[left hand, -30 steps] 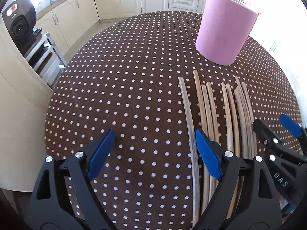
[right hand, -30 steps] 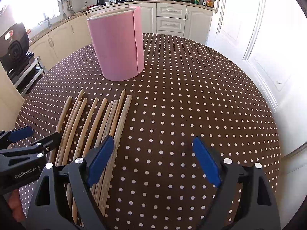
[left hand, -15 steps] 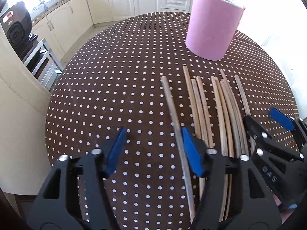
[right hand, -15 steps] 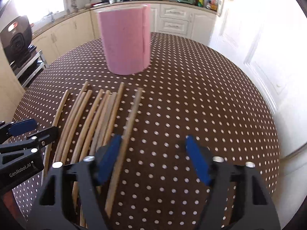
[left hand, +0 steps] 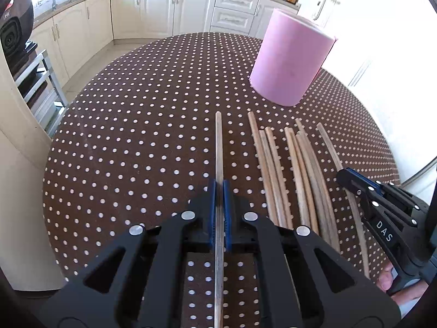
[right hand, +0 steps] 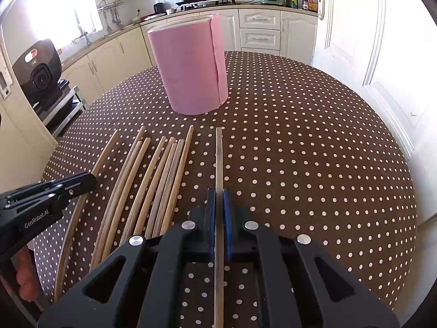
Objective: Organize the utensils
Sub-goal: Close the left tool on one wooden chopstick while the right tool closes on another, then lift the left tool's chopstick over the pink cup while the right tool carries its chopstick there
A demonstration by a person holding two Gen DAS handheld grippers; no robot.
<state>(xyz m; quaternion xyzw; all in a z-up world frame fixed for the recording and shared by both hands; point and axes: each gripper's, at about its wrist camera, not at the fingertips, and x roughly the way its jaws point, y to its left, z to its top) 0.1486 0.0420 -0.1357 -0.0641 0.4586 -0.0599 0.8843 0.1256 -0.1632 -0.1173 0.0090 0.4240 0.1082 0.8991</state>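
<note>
1. Left gripper (left hand: 219, 188) angled down, jaws just closed, clamped on one chopstick (left hand: 218, 147).
2. Right gripper (right hand: 218, 194) angled down, likewise just closed on another chopstick (right hand: 219, 158).
3. Remaining chopsticks (right hand: 161, 180) lie between both grippers; pink cylinder (right hand: 191, 68) ahead.

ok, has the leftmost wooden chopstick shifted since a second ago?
Yes. The leftmost wooden chopstick now lies apart from the chopstick row, further from the pink foam cylinder, clamped in the just-closed left gripper.

Both grippers have just closed — the left gripper (left hand: 219, 188) now clamps the leftmost chopstick (left hand: 218, 147), the right gripper (right hand: 218, 195) the rightmost chopstick (right hand: 219, 161). Each of the 2 sticks has shifted sideways, apart from the row (left hand: 289, 175).
</note>
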